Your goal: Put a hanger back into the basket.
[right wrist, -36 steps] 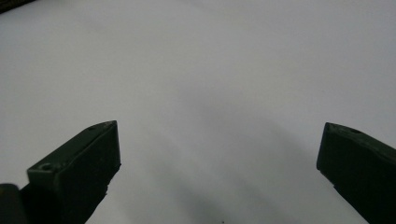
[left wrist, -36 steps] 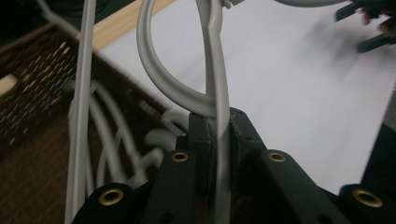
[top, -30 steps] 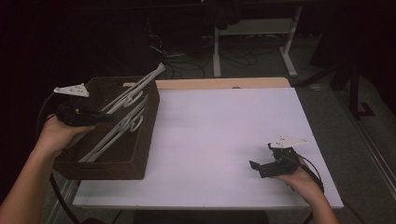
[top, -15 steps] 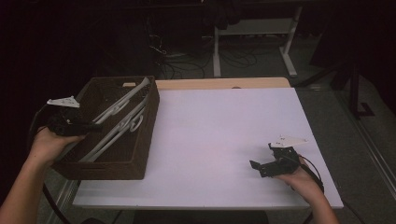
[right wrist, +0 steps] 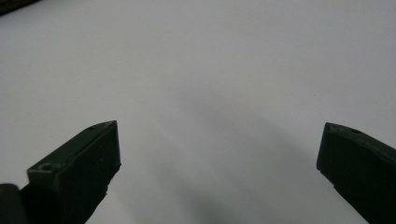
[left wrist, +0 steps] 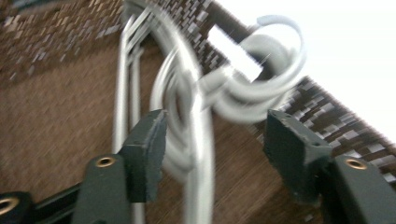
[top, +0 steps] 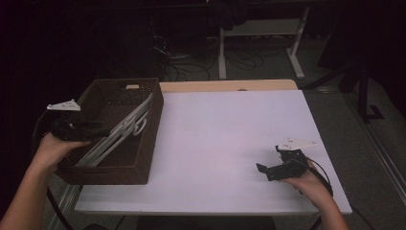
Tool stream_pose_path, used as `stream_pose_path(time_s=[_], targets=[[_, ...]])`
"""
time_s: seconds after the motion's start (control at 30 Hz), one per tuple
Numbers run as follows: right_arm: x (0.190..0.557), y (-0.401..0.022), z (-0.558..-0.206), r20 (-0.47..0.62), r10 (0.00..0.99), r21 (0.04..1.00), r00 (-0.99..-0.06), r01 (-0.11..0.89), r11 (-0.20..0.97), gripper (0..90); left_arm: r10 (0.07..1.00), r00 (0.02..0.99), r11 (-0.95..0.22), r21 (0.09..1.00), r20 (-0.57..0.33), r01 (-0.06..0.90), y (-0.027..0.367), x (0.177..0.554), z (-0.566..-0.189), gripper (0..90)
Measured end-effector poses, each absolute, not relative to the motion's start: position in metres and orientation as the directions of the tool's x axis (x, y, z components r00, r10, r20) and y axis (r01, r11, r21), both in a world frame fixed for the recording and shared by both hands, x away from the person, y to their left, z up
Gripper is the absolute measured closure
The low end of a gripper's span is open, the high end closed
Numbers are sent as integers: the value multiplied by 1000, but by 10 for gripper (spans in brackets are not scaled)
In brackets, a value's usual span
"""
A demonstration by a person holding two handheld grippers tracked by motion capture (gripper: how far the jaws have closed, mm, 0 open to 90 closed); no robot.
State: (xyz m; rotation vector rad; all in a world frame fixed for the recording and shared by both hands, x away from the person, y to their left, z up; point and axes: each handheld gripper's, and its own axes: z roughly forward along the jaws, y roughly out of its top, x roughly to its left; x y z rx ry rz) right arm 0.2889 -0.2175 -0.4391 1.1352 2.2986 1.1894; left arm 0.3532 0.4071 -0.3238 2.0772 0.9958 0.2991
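A dark brown woven basket [top: 154, 125] stands at the table's left end. Several white plastic hangers [top: 122, 131] lie slanted inside it, hooks toward the far right corner. My left gripper [top: 102, 132] hovers over the basket's left rim, pointing right at the hangers. In the left gripper view the blurred hangers [left wrist: 196, 93] lie just beyond the left gripper [left wrist: 215, 126], which is open with nothing between its jaws. The basket's wall [left wrist: 56, 28] runs behind them. My right gripper [top: 261, 168] rests low at the table's near right. It [right wrist: 219, 135] is wide open over bare white tabletop.
The white table [top: 230, 124] spreads between basket and right gripper. A wooden strip [top: 225, 85] borders its far edge. Beyond it, on the dark floor, are cables and a white desk frame [top: 261, 48].
The hangers, which stuck up past the basket's far rim, have sunk down into the basket. My left gripper has drawn back left and toward the person. The right gripper has not moved.
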Motion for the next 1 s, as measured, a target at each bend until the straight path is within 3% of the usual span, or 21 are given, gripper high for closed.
stream_pose_path(time_s=[0.1,0.43,1.0], targets=[[289,-215,-431,91,753,789,-651,508,344,0,700,697,-328,796,-158,509,396,347,-316,335],[291,-201,-400,91,708,795,-700,479,372,0,566,809,-304,871,-161,386,337,326,-304,190],[297,-202,-353,96,671,855,-735,406,322,0,545,824,-323,867,-158,380,301,317,-323,0]])
